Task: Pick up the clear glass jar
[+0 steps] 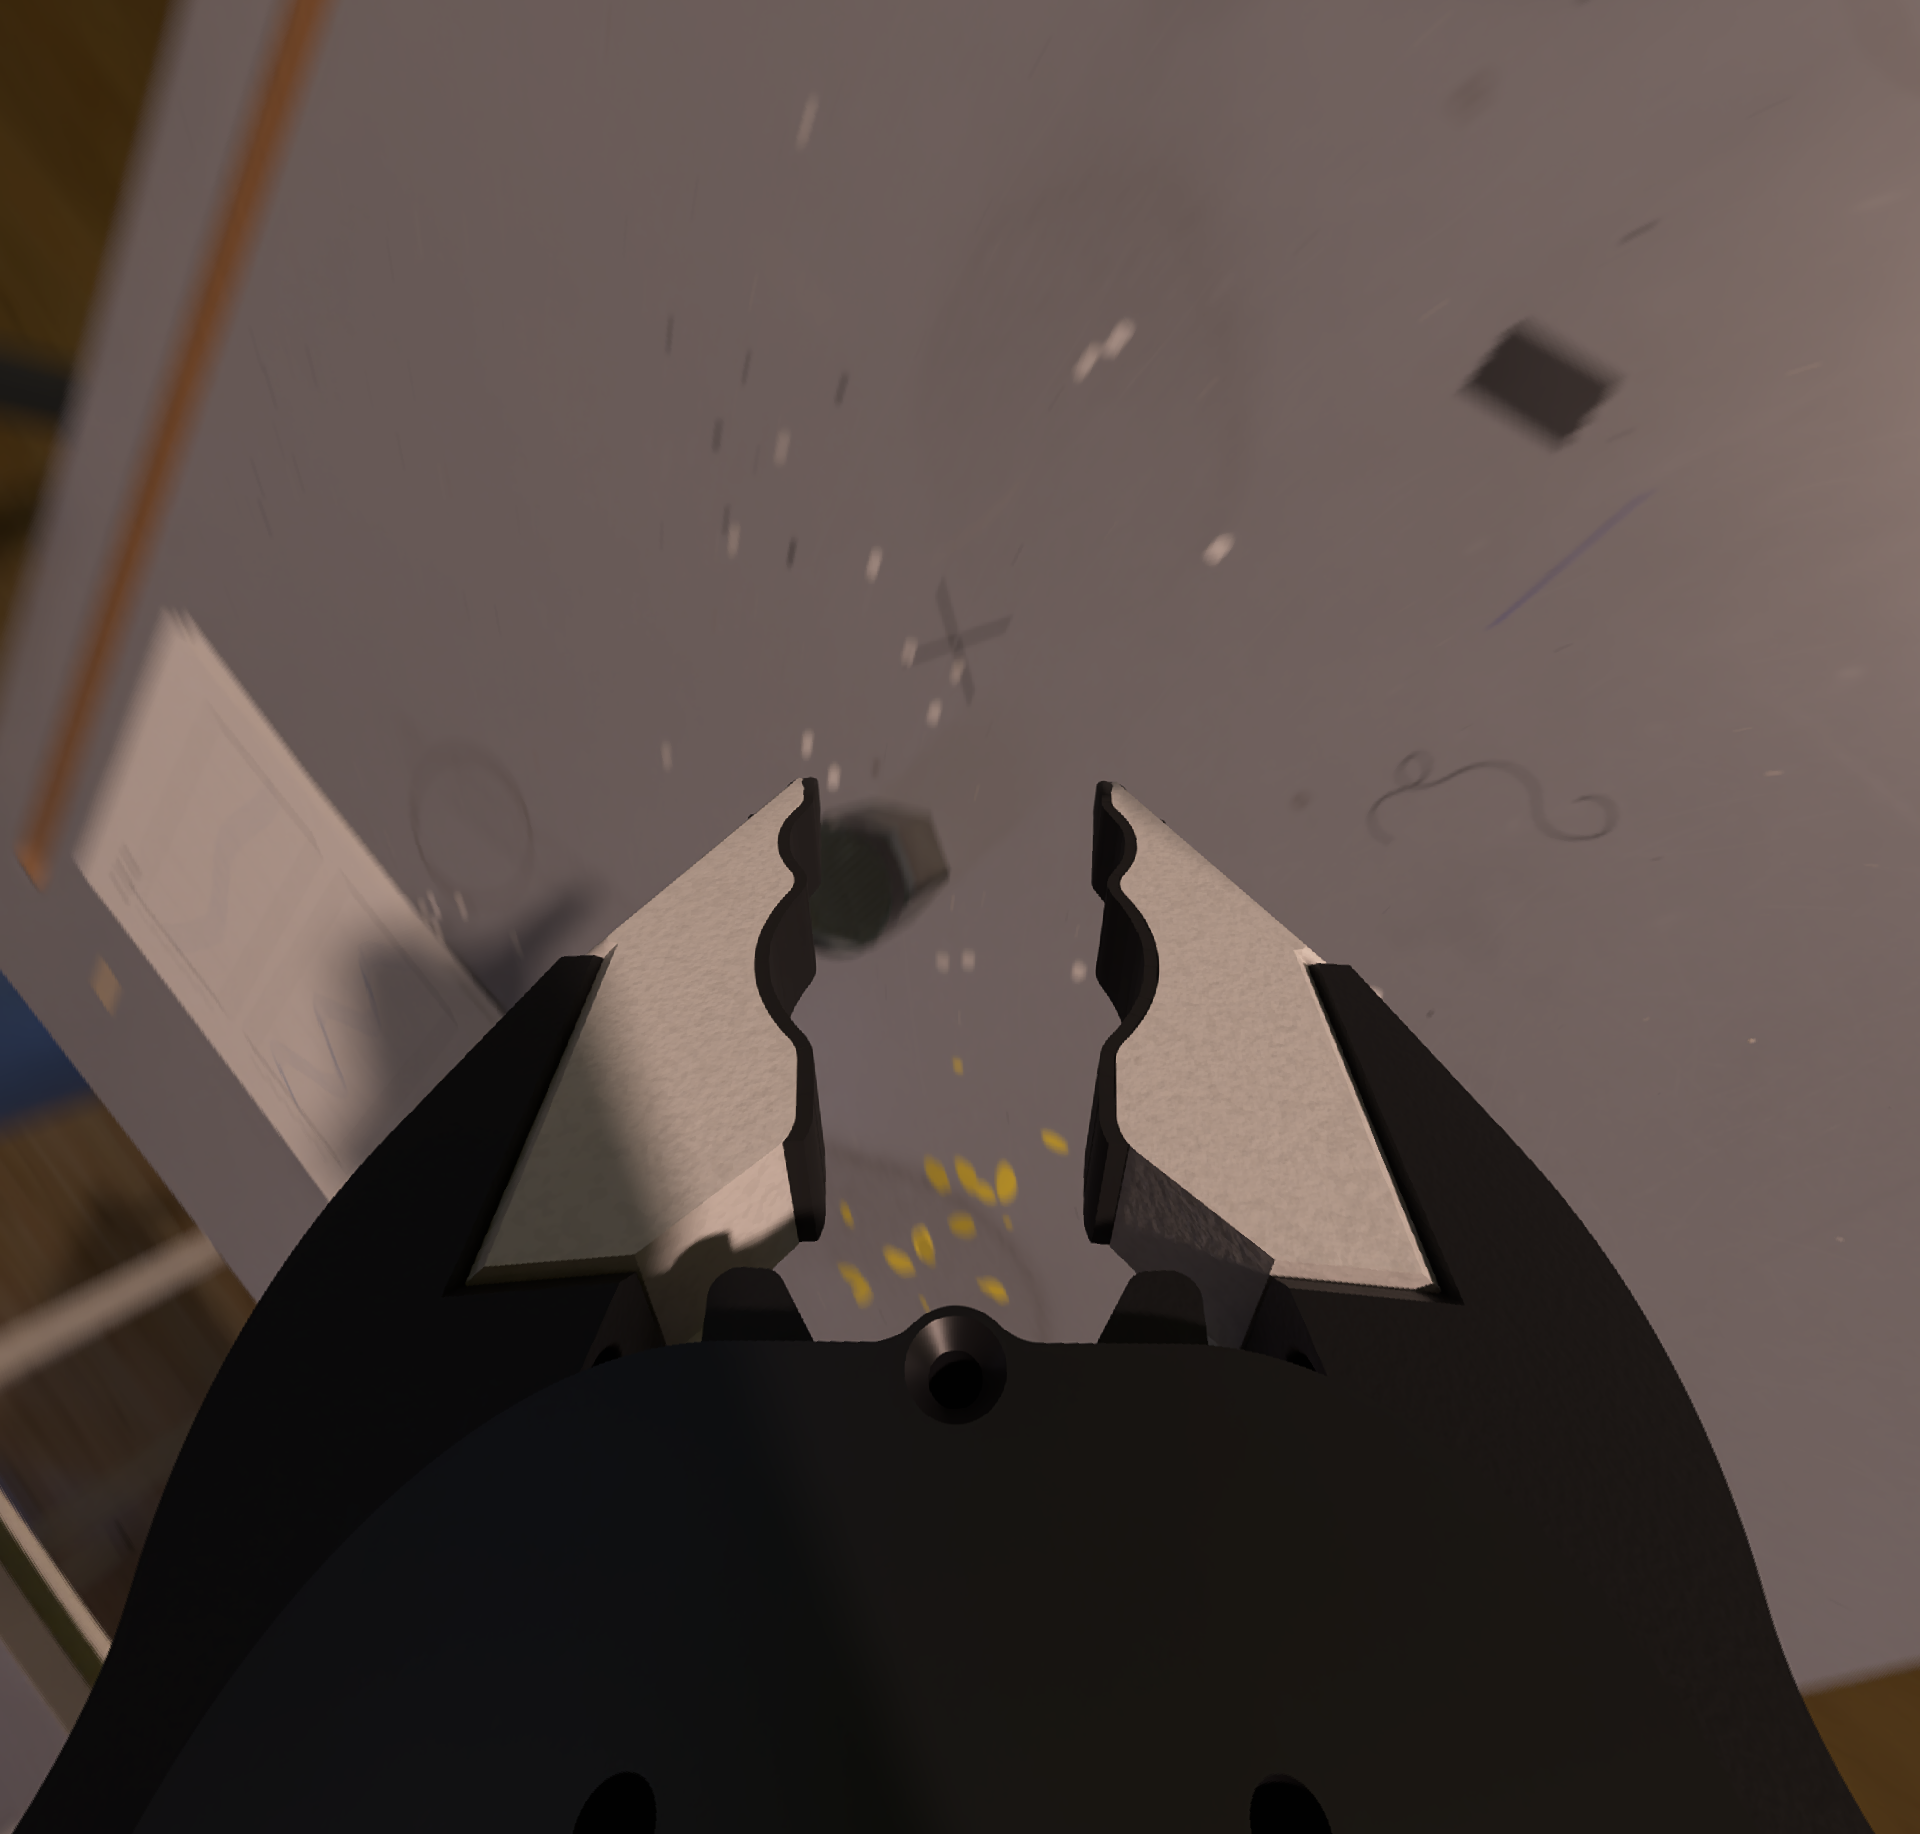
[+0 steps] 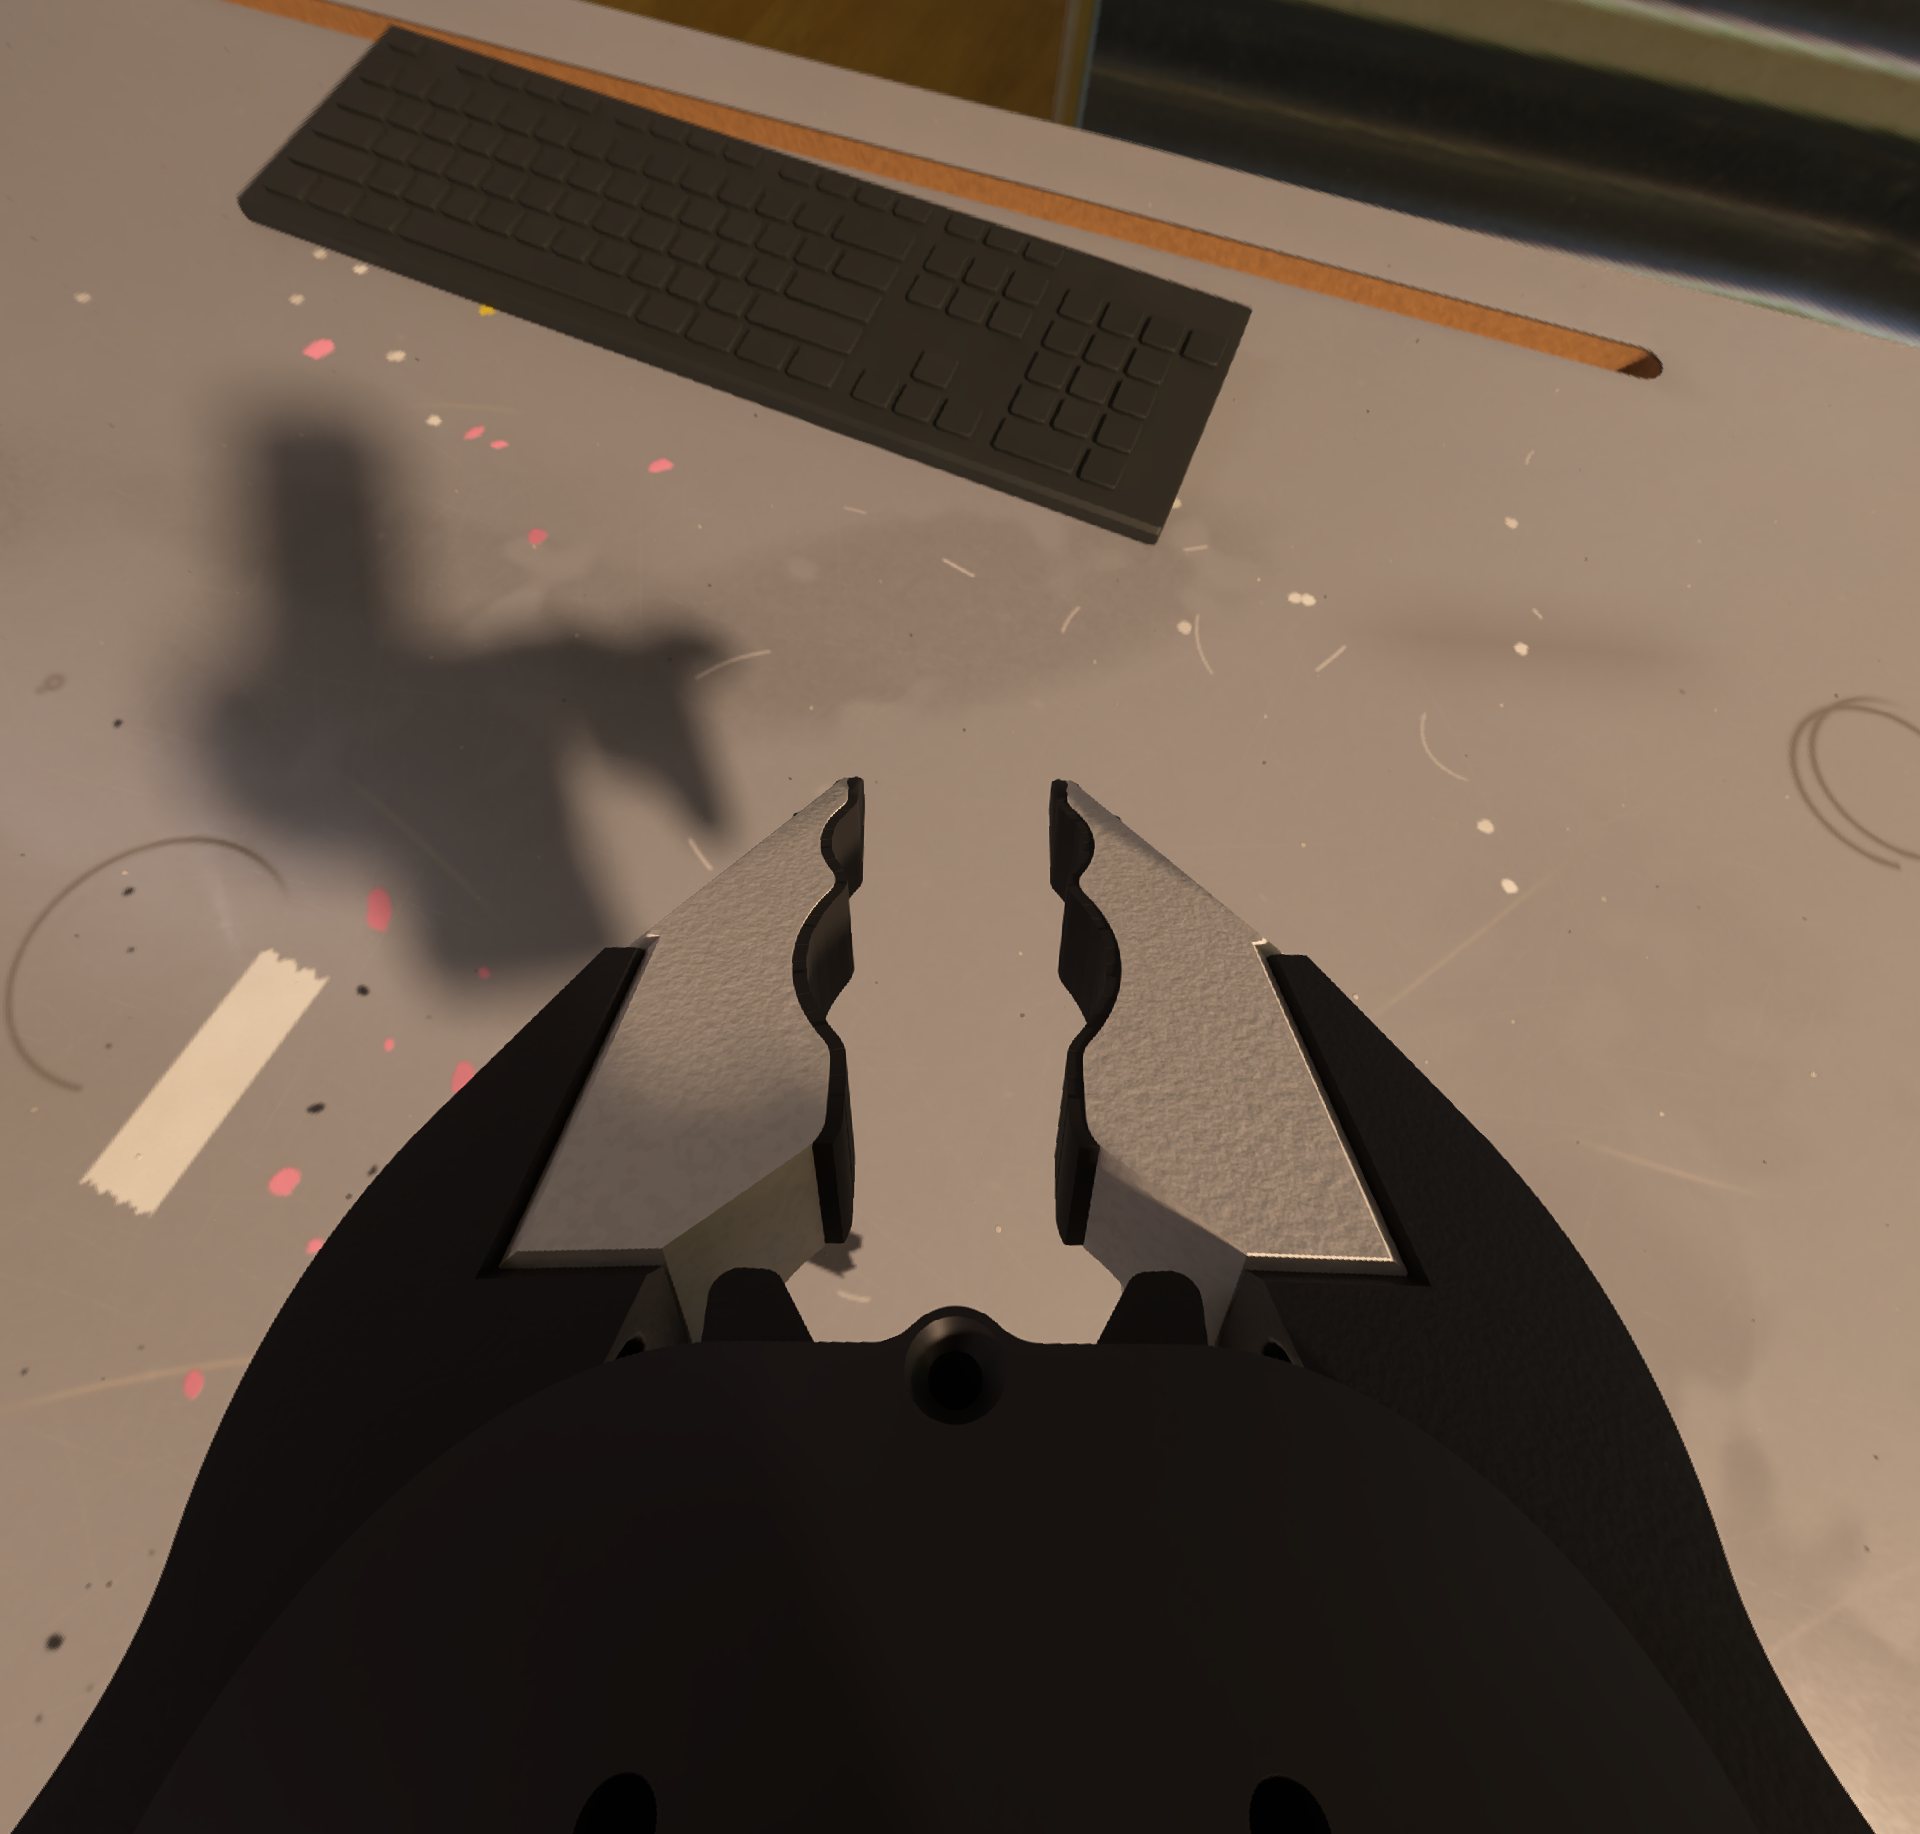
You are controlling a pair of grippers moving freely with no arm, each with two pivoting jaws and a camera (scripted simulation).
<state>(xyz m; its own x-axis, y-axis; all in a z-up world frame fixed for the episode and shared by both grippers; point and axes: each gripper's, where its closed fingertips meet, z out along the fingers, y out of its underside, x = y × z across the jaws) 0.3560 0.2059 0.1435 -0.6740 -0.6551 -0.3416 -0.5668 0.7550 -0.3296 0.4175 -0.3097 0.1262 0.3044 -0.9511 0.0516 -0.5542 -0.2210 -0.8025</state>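
The left hand-held gripper hangs over the worktop with its jaws spread and nothing between them. Under the gap lies a scatter of small yellow flecks. Just past its left fingertip, partly hidden by it, sits a small dark blurred object; I cannot tell whether that is the clear glass jar, and no jar shows plainly in either view. Farther off to its left a white sheet of paper lies near the worktop's edge, and well ahead to its right is a dark square patch. The whole left view is smeared.

The right hand-held gripper also stands with its jaws apart, holding nothing, above bare worktop surface. Its shadow falls ahead and to its left. Beside it on the left lies a strip of pale tape among pink paint specks. Well ahead, near the far edge, a dark keyboard lies flat and slanted, with an orange strip running behind it.
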